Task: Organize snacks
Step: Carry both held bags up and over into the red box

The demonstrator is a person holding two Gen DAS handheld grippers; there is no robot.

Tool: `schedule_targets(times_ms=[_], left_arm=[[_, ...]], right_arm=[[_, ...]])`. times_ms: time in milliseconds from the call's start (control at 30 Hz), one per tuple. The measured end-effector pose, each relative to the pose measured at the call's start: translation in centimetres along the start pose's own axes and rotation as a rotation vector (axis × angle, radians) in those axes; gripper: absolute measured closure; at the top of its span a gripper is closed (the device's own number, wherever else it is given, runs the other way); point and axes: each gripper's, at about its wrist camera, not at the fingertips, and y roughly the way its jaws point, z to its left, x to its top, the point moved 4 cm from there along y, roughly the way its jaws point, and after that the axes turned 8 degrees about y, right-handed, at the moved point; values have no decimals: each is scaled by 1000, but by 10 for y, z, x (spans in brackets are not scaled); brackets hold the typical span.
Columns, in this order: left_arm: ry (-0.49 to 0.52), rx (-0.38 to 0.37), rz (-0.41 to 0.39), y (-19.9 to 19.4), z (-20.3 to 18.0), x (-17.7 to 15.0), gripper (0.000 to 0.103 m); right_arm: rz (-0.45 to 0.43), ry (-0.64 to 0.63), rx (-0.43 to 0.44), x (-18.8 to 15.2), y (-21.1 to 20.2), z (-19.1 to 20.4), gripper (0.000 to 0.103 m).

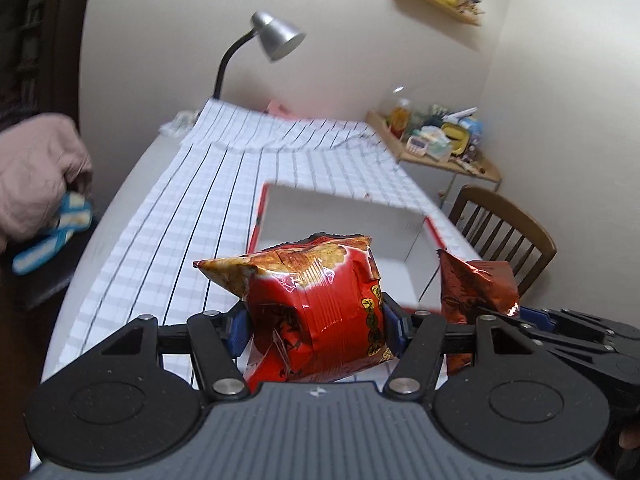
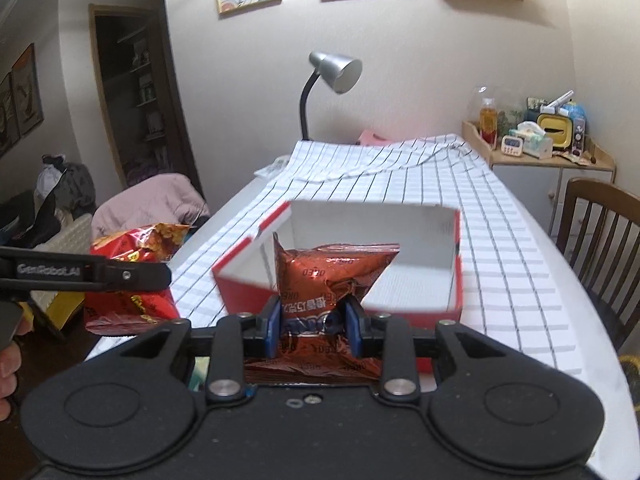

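My left gripper (image 1: 316, 326) is shut on a puffy red chip bag (image 1: 316, 304), held in the air in front of an open red box with a white inside (image 1: 348, 220). My right gripper (image 2: 314, 322) is shut on a copper-brown Oreo snack bag (image 2: 324, 280), raised just before the same box (image 2: 400, 216). In the right wrist view the left gripper (image 2: 132, 276) with the red chip bag (image 2: 132, 248) shows at the left. In the left wrist view the Oreo bag (image 1: 472, 284) and the right gripper (image 1: 532, 312) show at the right.
The box stands on a long table under a white checked cloth (image 1: 192, 208). A silver desk lamp (image 2: 332, 76) stands at the far end. A wooden chair (image 2: 600, 232) is at the right, a cluttered cabinet (image 2: 540, 144) behind it. A pink garment (image 1: 36, 168) lies left.
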Motion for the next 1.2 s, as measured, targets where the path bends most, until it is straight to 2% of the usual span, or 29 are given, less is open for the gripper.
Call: schedule_targets(times_ms=[200,333,467,633,867,1200], left_arm=[[73,-37,-13,22,-20,34,40],[99,-27,18,52,-26,47,40],[104,-13,69,90,-23,53,40],[123,-2,156,130,-21,49,40],[143,26,248,179,-25,44,40],[155,43,344,209,-24,25,39]], right_arm=[[-10,-11,-13,29,17,-2,72],[-3,-4,-30,46,38,-11,72],[49,0,-55,48,68,-23,72],[134,33,-76,42,104,-37,72],[210,55,-133,29,142,-50,72],[293,23,-172,13,163,-57,70]])
